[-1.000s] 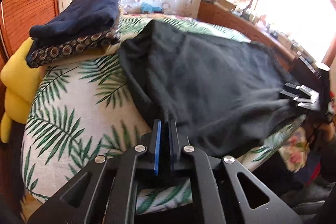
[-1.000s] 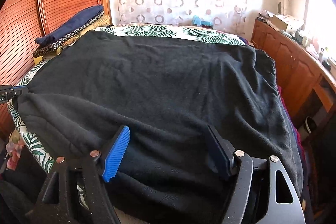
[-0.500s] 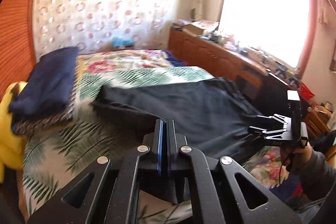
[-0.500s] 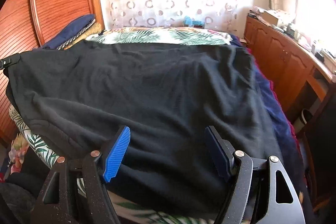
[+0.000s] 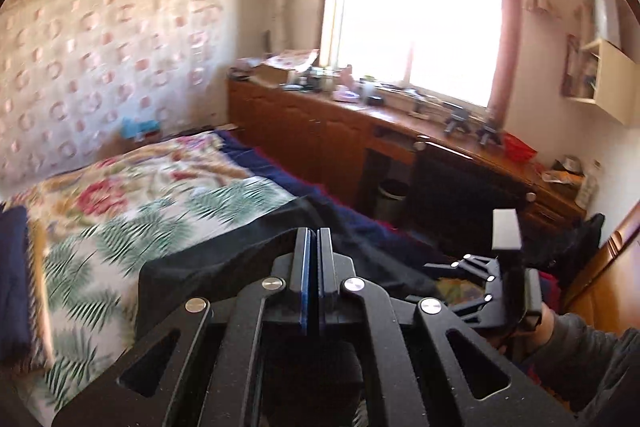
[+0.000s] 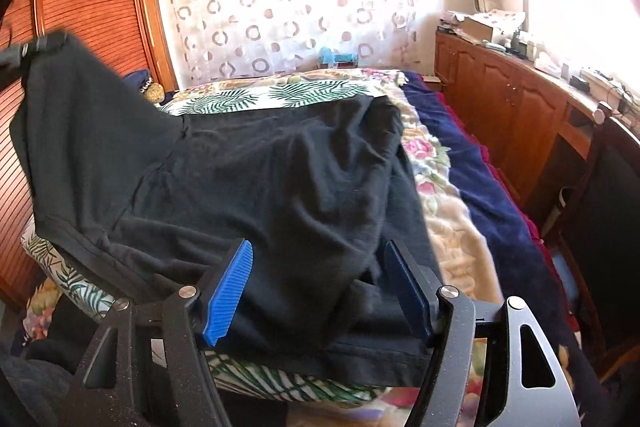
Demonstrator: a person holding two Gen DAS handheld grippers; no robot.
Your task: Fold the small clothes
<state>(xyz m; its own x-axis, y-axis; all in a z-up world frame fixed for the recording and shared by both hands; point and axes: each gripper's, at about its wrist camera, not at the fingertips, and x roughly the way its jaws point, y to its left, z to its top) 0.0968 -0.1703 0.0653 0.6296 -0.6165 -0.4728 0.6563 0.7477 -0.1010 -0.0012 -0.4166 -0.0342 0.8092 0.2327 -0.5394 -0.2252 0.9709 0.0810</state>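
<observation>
the black garment (image 6: 248,167), a soft, matte knit with a stitched hem, lies spread over the near half of the bed (image 6: 448,211), its lower hem along the bed's near edge. one corner is lifted off the bed's left side and hangs in a slack sheet from the left hand-held gripper (image 6: 38,45), whose jaws are pinched flat together on that corner; in the left wrist view the same gripper (image 5: 314,247) shows its two blue-lined fingers (image 5: 303,259) pressed close, with dark cloth beneath them.

the right hand-held gripper (image 6: 320,291) stands wide at the near edge, ribbed blue pads (image 6: 230,297) on either side of a raised fold of the cloth; its jaws have just been closing, and whether the pads press on the fold i cannot tell.

the bed cover is a quilted print of green palm fronds (image 6: 312,93) and pink flowers, edged in navy. a small metal bin (image 5: 390,201) stands under the wooden counter (image 5: 404,119); its contents are hidden.
</observation>
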